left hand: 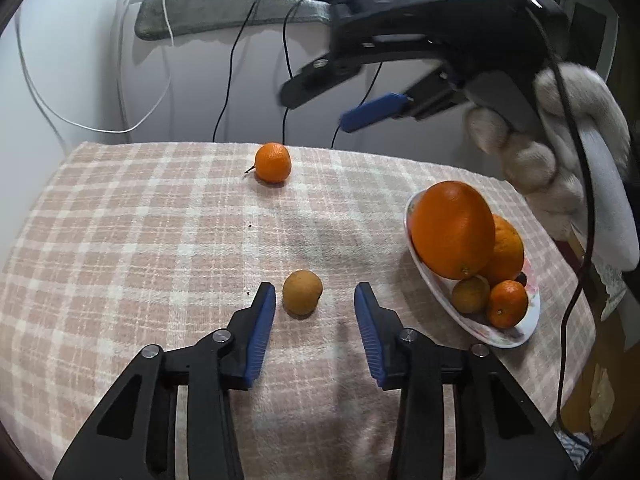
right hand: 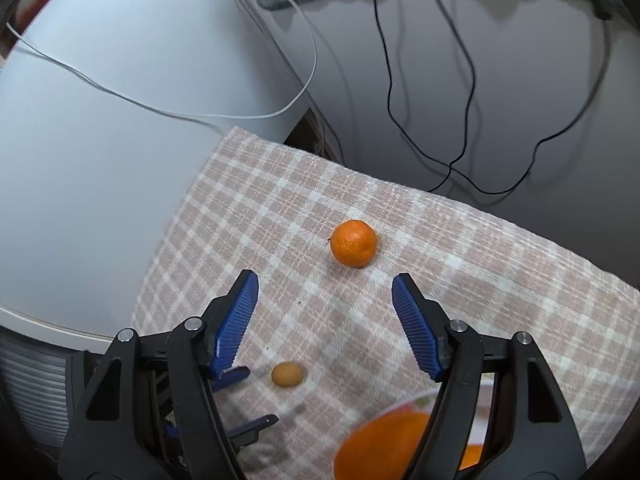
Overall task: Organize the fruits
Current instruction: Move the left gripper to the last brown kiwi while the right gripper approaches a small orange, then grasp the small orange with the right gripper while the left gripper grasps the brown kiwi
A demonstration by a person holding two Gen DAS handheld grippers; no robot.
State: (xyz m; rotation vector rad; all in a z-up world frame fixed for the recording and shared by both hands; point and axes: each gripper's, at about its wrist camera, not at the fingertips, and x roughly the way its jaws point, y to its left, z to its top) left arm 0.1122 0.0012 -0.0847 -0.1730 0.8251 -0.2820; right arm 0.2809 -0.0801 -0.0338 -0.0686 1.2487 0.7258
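A small brownish fruit [left hand: 302, 292] lies on the checked cloth just ahead of my open left gripper [left hand: 315, 295], nearer its left finger. It also shows in the right wrist view [right hand: 287, 374]. A tangerine [left hand: 273, 162] sits near the table's far edge; in the right wrist view the tangerine [right hand: 354, 243] lies ahead of my open, empty right gripper [right hand: 325, 284]. The right gripper [left hand: 320, 108] hovers high above the table in the left wrist view. A white plate [left hand: 532, 316] at right holds a large orange [left hand: 452, 230] and several smaller fruits.
The checked cloth [left hand: 140, 240] covers the table. Black and white cables [right hand: 464, 80] hang down the white wall behind the far edge. A hand in a fluffy sleeve [left hand: 560, 152] holds the right gripper above the plate.
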